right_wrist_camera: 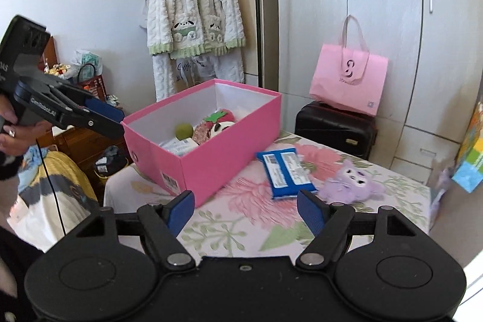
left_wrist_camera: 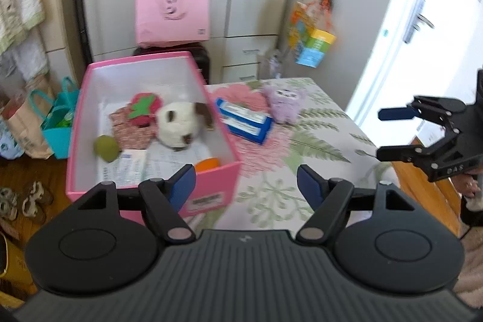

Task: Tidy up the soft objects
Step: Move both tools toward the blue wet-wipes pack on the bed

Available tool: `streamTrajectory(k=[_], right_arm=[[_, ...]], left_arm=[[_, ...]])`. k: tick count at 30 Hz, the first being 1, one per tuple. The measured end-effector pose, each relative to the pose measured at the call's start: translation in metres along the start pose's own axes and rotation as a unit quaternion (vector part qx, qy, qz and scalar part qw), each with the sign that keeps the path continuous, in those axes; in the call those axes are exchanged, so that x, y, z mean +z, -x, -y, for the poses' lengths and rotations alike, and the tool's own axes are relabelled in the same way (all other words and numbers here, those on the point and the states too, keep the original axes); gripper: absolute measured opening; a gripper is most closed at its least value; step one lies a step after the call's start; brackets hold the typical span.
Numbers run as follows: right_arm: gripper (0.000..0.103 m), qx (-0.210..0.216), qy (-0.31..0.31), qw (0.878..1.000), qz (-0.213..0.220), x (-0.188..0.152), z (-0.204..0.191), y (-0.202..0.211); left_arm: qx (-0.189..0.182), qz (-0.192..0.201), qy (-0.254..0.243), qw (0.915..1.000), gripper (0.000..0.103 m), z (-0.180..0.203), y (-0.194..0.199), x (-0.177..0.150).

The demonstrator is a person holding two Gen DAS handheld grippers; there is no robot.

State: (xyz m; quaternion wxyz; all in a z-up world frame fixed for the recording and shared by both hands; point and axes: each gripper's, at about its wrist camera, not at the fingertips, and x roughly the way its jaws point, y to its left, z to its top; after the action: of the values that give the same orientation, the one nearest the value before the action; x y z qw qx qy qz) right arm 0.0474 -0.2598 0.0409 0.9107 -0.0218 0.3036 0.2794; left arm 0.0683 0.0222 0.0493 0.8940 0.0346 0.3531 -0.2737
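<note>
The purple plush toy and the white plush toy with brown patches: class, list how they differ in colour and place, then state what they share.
1. The purple plush toy is lilac; the white plush toy is white with brown patches.
2. The purple one lies on the floral tablecloth, outside the pink box; the white one lies inside it.
3. The purple one lies beside a blue packet; the white one lies beside a strawberry plush.
Shared: both are soft toys, held by neither gripper.

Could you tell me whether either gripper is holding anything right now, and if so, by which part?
Nothing is held. The left gripper and the right gripper are both open and empty above the table, apart from the pink box.
</note>
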Motion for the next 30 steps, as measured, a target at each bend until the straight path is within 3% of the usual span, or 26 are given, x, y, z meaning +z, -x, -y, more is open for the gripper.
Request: streamTrajectory(k=[9, 16, 21, 30], right_arm=[[0.085, 0.006, 0.03, 1.0, -0.001, -0.01, -0.003, 0.011], [0.085, 0.024, 0.052, 0.998, 0.005, -0.012, 0.006, -0.011], [0.085, 0.052, 0.067, 0.996, 0.01, -0.009, 0.021, -0.033], [0.085, 0.104, 0.046, 0.994, 0.007, -0.008, 0.063, -0.089]], left_arm=[[-0.037, -0.008, -0.049, 0.9981, 0.081, 0.057, -0.014, 0.006], [-0.035, 0.008, -0.027, 0.999, 0.086, 0.08, -0.043, 0.021], [-0.047, -0.008, -0.012, 0.9988, 0.084, 0.087, -0.081, 0.036], [0.009, -0.02, 0.043, 0.9988, 0.073, 0.078, -0.161, 0.043]])
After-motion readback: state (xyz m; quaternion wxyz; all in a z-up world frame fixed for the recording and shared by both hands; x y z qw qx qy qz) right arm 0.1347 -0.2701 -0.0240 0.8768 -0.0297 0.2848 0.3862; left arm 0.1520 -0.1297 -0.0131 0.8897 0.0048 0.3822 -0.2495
